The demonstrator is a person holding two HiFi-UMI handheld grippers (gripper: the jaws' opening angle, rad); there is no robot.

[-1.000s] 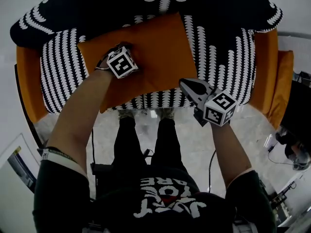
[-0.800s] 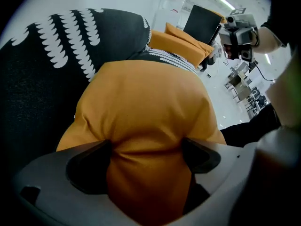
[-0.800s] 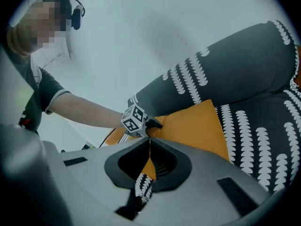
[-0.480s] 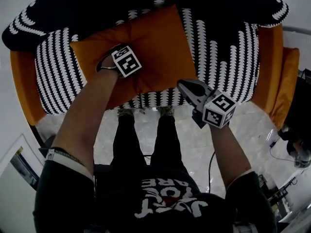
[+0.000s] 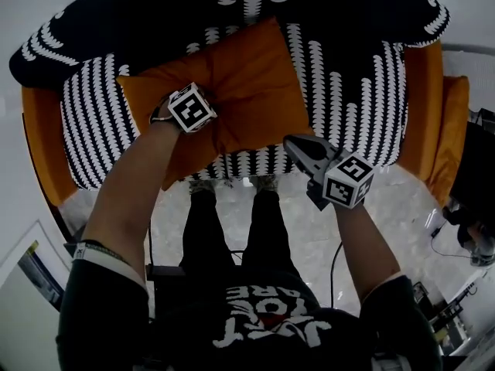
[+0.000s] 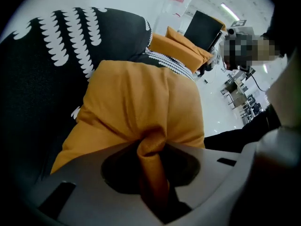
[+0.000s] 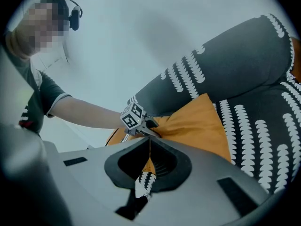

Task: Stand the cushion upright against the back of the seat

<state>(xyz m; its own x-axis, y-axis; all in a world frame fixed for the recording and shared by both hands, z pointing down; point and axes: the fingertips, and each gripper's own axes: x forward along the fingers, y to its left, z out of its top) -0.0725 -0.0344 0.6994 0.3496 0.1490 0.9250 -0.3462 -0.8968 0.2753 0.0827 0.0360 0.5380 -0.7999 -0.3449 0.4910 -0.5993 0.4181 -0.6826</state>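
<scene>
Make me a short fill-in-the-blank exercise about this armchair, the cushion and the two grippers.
1. The cushion on the armchair seat is coloured ____.
2. It lies ____ on the seat, not upright against the back.
3. A fold of the cushion sits between the jaws of the ____ gripper.
4. The right gripper holds ____.
Missing words: orange; flat; left; nothing.
The left gripper has its jaws closing on that fold.

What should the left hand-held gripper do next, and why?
Likely finish closing, then tip that edge up toward the backrest. The left hand-held gripper has its jaws closing with a fold of the orange cushion between them, and the cushion lies flat on the seat.
</scene>
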